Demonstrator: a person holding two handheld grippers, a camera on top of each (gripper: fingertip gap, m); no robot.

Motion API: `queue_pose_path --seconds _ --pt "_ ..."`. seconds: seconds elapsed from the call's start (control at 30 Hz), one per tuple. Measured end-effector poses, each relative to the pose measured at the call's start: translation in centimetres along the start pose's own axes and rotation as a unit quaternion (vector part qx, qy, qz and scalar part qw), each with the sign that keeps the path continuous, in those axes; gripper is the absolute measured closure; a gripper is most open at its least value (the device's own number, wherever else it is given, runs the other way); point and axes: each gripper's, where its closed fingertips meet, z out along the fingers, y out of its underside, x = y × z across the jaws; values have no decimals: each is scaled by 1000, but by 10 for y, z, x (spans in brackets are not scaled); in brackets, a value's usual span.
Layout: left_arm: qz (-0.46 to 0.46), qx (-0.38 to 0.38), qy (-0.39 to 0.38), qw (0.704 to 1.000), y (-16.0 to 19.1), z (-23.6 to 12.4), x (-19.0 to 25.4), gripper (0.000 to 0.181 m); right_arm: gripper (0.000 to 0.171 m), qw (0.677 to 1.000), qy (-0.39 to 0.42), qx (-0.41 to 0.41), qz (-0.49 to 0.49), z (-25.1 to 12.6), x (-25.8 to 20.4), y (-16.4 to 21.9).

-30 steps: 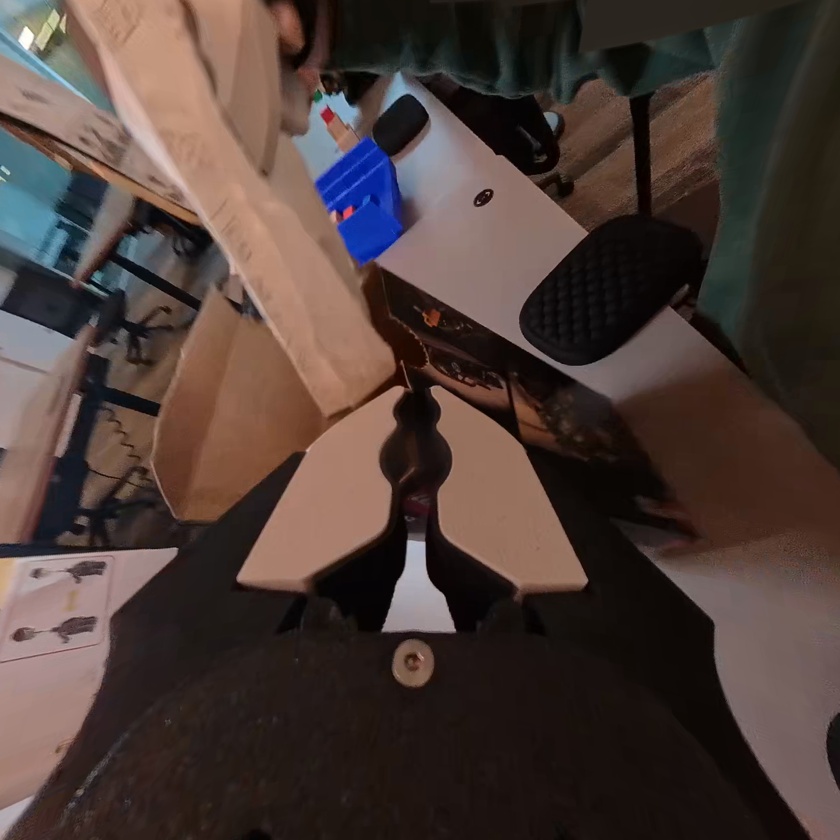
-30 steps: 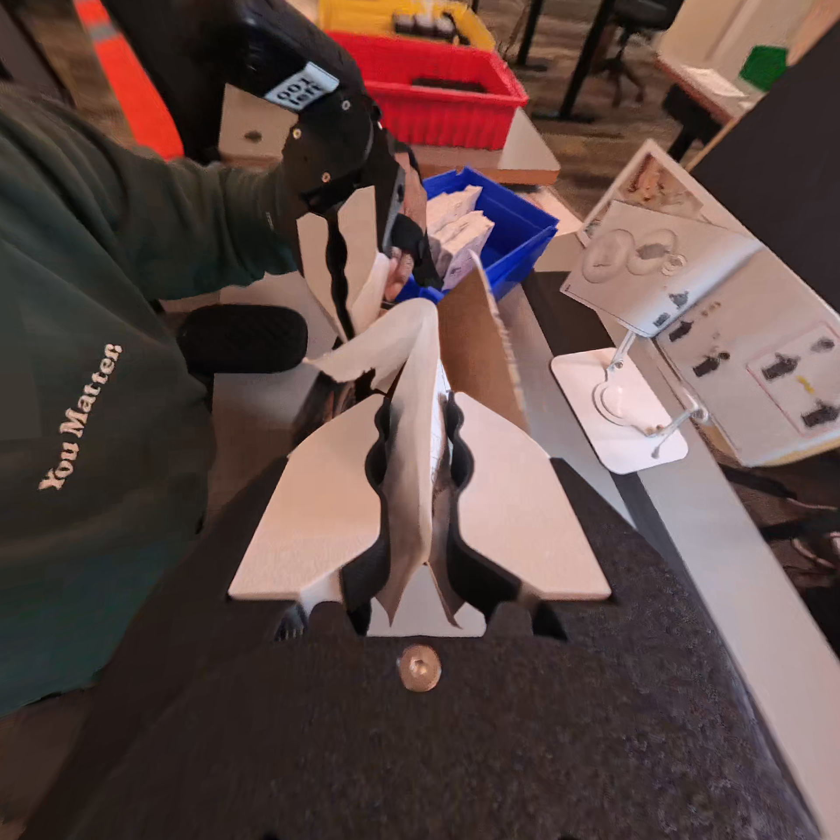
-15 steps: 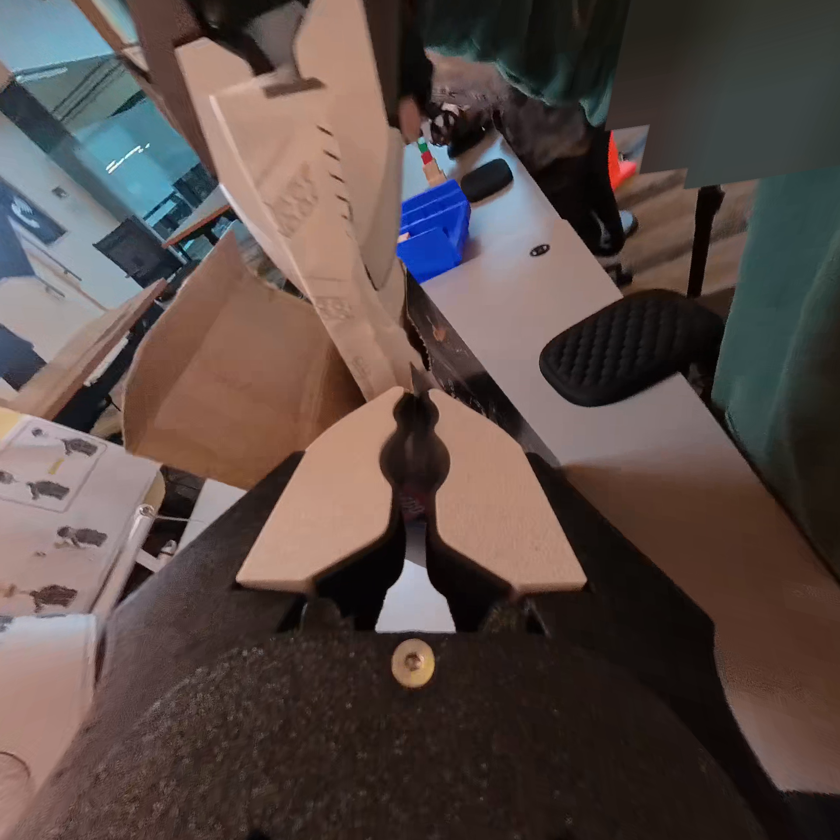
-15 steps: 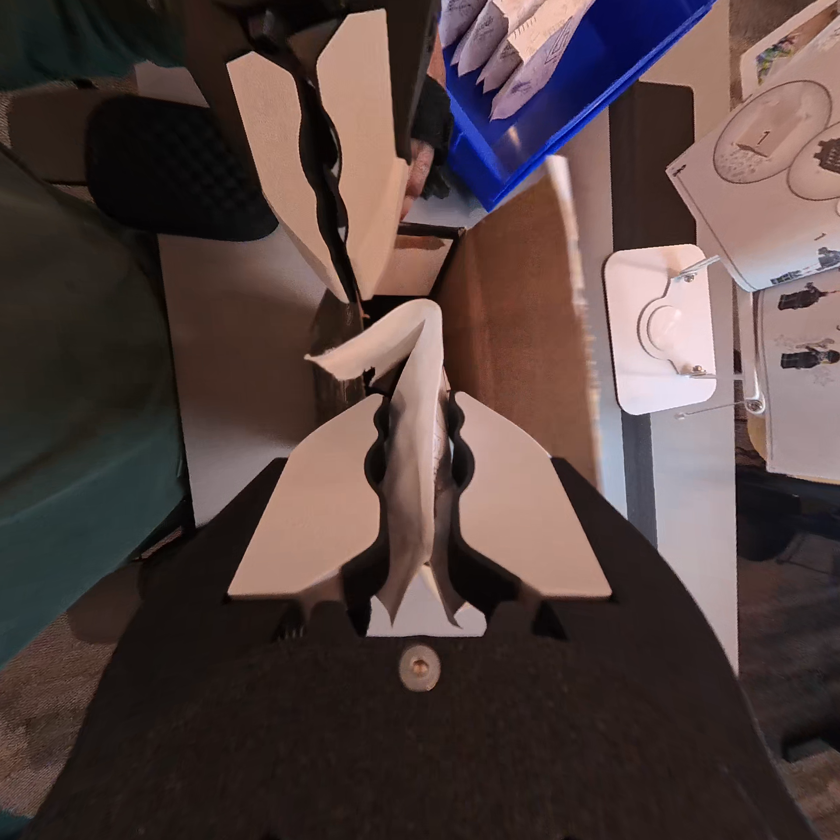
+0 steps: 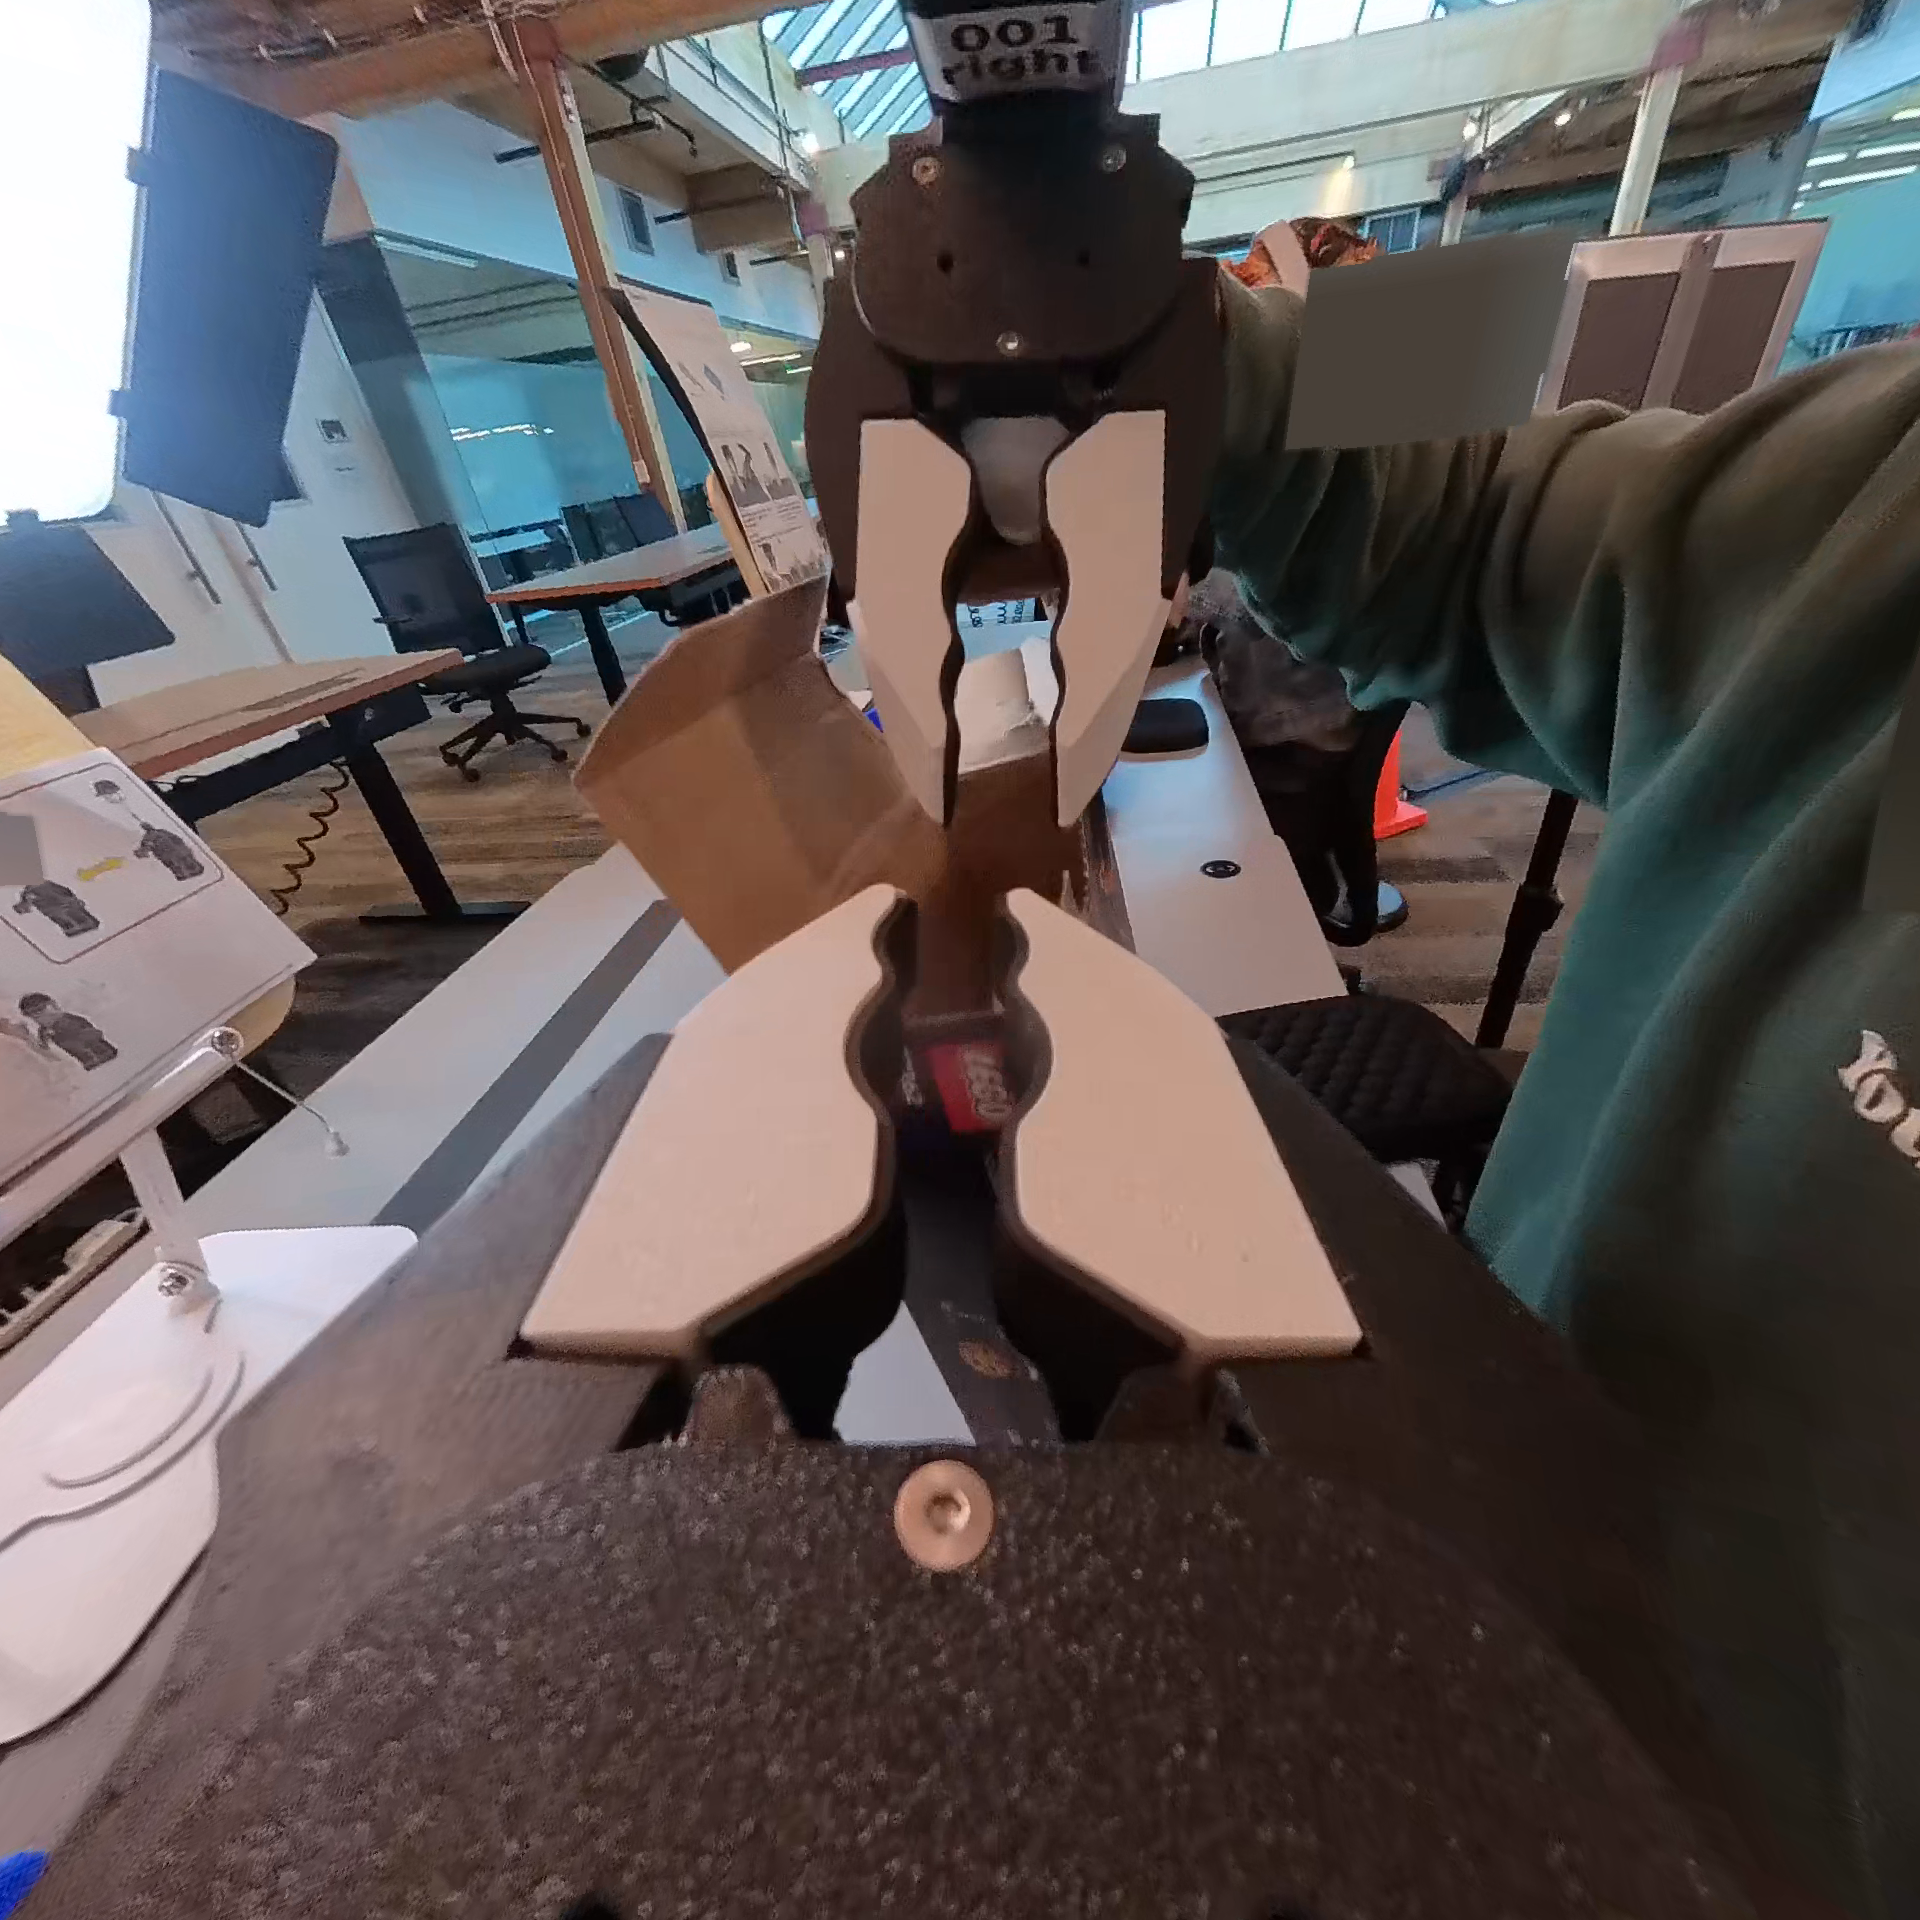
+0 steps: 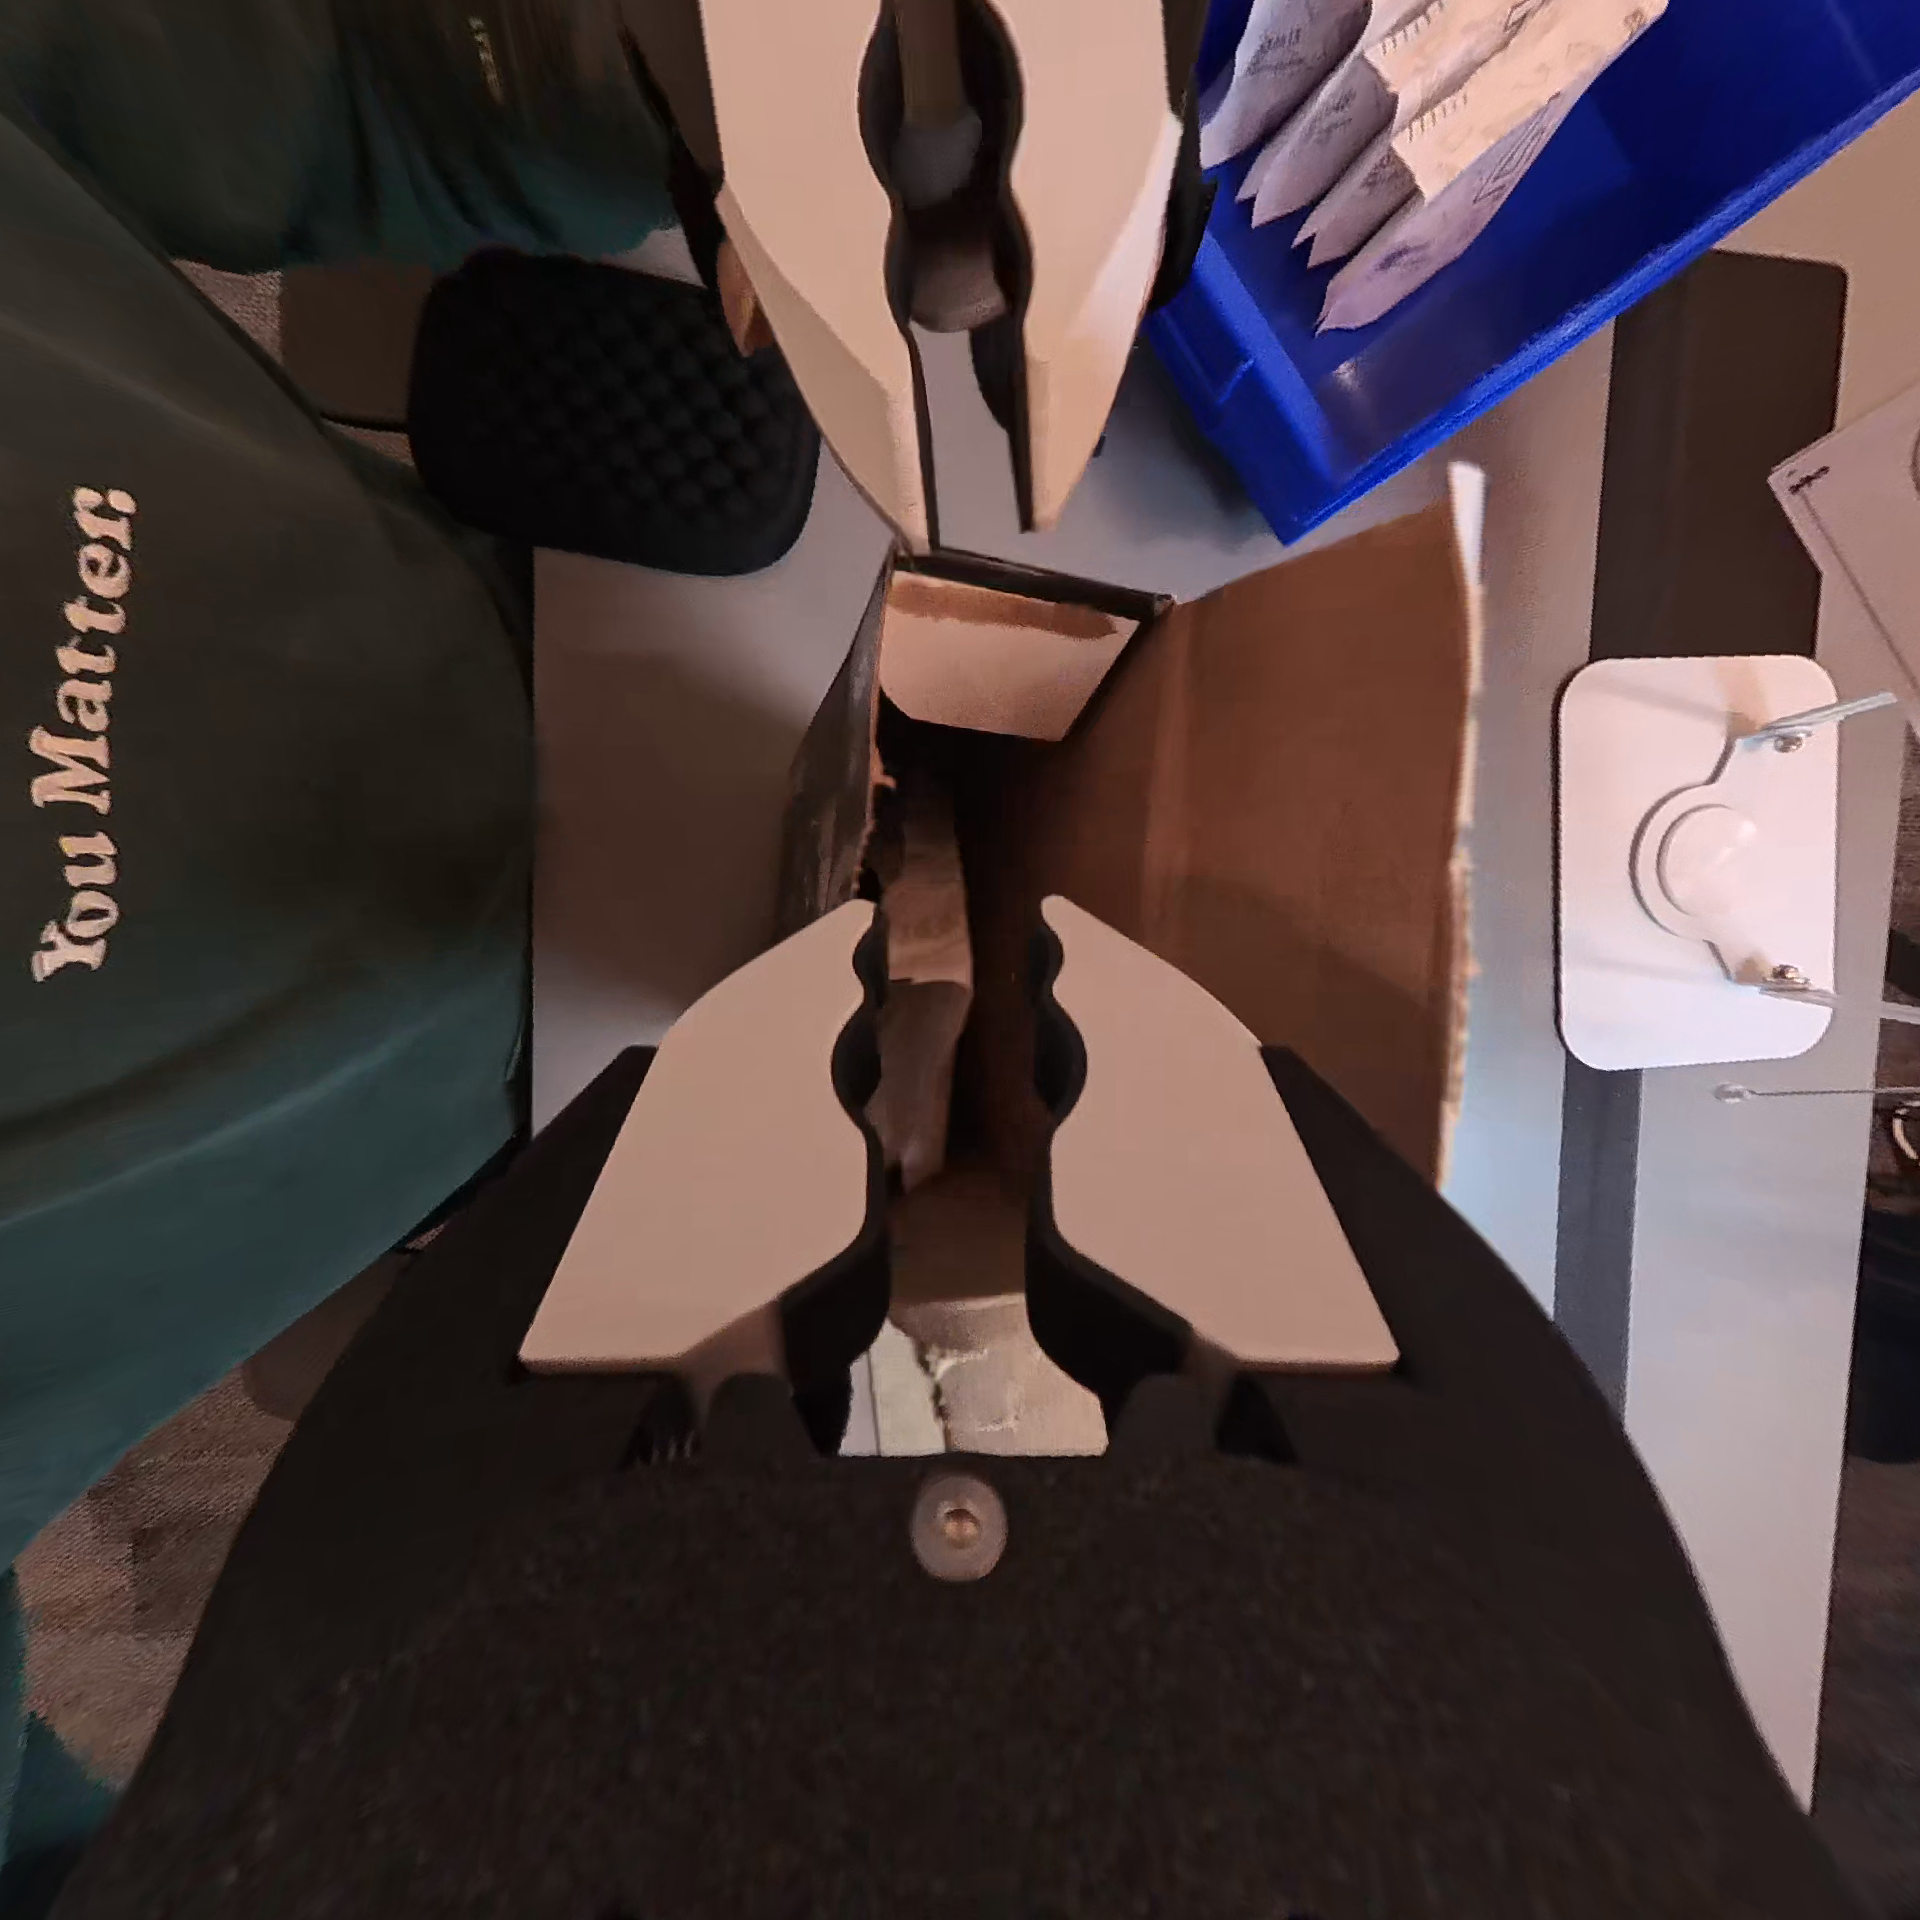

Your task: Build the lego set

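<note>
The lego box [image 6: 831, 790] stands open-topped on the table, with its brown flap [image 6: 1278, 831] folded out to the right. My left gripper [image 5: 956, 899] is shut on the box's end. The dark printed panel with a red logo [image 5: 966, 1081] sits between its fingers, which stand slightly apart. The left gripper also shows at the top of the right wrist view [image 6: 977, 530], at the box's far end. My right gripper [image 6: 958, 902] points straight down over the box opening. It is shut on a paper bag [image 6: 914, 997] that looks grey in shadow. It faces me in the left wrist view [image 5: 1003, 821].
A blue bin [image 6: 1226, 353] with several paper bags sits beyond the box. An instruction booklet [image 5: 104, 935] rests on a white stand [image 6: 1694, 862] to the right. A black padded rest [image 6: 613, 416] lies left of the box. A person's green sleeve [image 5: 1558, 623] fills the side. The left gripper's tips are roughly 6 cm from the right gripper's.
My left gripper swung up to a level view with the box in it, and its fingers parted slightly. My right gripper moved closer over the box opening, still holding the bag.
</note>
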Motion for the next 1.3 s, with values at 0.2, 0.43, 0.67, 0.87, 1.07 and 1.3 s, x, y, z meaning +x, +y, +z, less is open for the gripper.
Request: queue_pose_path --seconds 0.2,0.43,0.67,0.87,1.07,1.3 --pt "-16 -30 6 999 25 -3 8 115 146 1000 4 9 -4 0 -11 2" --pt "-42 -107 7 993 73 13 -5 68 146 999 15 44 -16 -9 -25 0" --pt "-81 -124 69 986 112 40 5 110 148 997 42 56 -10 0 -27 18" --pt "12 -113 -26 993 112 51 -15 111 149 986 86 143 -29 -30 -35 16" --pt "-9 -99 -32 995 112 59 -31 109 148 967 123 224 -2 -45 -32 24" --pt "-32 -48 -59 997 83 33 -36 107 148 921 202 324 80 -49 -19 62"
